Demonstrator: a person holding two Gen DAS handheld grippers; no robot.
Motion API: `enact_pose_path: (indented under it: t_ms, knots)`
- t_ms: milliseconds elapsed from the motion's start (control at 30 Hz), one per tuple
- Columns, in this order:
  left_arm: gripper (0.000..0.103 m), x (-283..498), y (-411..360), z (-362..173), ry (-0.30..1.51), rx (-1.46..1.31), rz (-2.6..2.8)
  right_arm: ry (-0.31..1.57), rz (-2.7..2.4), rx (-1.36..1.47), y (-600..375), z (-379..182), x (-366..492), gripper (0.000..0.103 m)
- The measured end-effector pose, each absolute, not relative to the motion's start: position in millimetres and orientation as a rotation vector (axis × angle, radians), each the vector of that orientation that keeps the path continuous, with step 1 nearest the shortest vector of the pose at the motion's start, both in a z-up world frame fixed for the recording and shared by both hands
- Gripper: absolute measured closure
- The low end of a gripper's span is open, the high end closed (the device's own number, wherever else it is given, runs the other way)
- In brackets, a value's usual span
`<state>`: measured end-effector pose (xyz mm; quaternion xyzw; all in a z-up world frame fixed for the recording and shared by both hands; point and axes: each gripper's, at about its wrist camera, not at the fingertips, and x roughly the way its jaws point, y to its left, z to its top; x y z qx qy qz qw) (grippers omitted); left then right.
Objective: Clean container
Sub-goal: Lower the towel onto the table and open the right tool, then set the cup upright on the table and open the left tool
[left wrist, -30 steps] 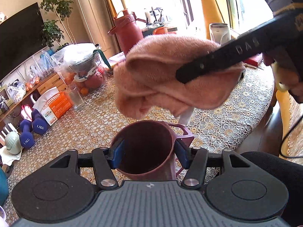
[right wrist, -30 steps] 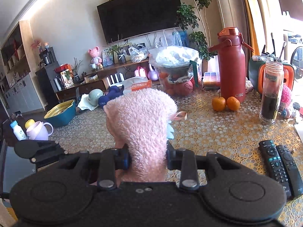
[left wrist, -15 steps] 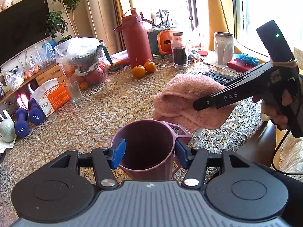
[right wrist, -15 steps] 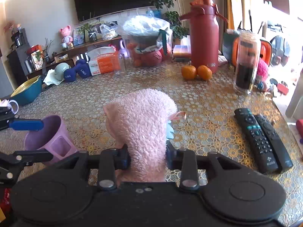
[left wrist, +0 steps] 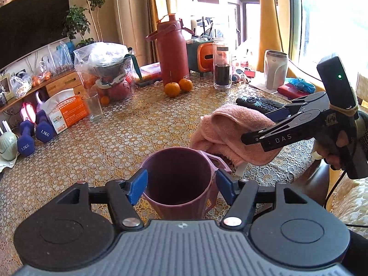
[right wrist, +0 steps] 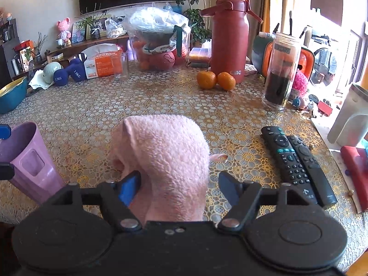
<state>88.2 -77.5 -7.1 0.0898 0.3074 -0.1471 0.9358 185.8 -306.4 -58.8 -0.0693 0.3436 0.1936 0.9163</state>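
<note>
on the table (right wrist: 161,105), the towel (right wrist: 165,158) now lies dropped beside the cup (left wrist: 178,179); both the right gripper (right wrist: 179,187) and left gripper (left wrist: 181,186) are opening, pads clear, so wiping looks finished.

"DAS" shows in pale letters on the black finger of the right gripper (left wrist: 271,124), out at three o'clock in the left wrist view. At nine o'clock, two blue dumbbells (left wrist: 34,134) each read "1.5KG". Just beside them, the orange-and-white pack (left wrist: 65,112) carries "KALSIN" as best it reads; its smaller print is too fine. In the right wrist view, the red flask (right wrist: 230,39) at one o'clock bears pale lettering low down, something like "CIIC". The remote controls' (right wrist: 296,163) keys are too small to read.
</note>
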Motion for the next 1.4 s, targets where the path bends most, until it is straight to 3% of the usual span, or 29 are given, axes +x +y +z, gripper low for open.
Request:
enact_pose_path:
  t_ms: [133, 233, 700, 867, 1400]
  knots:
    - [0.028, 80.8, -76.7, -5.5, 0.614, 0.172, -0.287, 0.673, 0.394, -0.149, -307.3, -50.3, 171.8, 0.017]
    - [0.027, 76.0, -74.4, -5.2, 0.61, 0.151, -0.272, 0.648, 0.383, -0.163, -307.5, -45.2, 160.3, 0.015]
    - [0.019, 39.8, -75.1, 0.5, 0.582, 0.035, -0.222, 0.534, 0.376, -0.039, -317.0, -14.8, 89.1, 0.013]
    - [0.001, 21.7, -78.5, 3.3, 0.552, 0.024, -0.2, 0.5, 0.382, 0.006, -318.9, -5.2, 65.6, 0.01]
    - [0.0, 16.0, -85.5, 9.7, 0.543, -0.028, -0.202, 0.41, 0.415, 0.033, -310.4, 11.8, 32.6, 0.005]
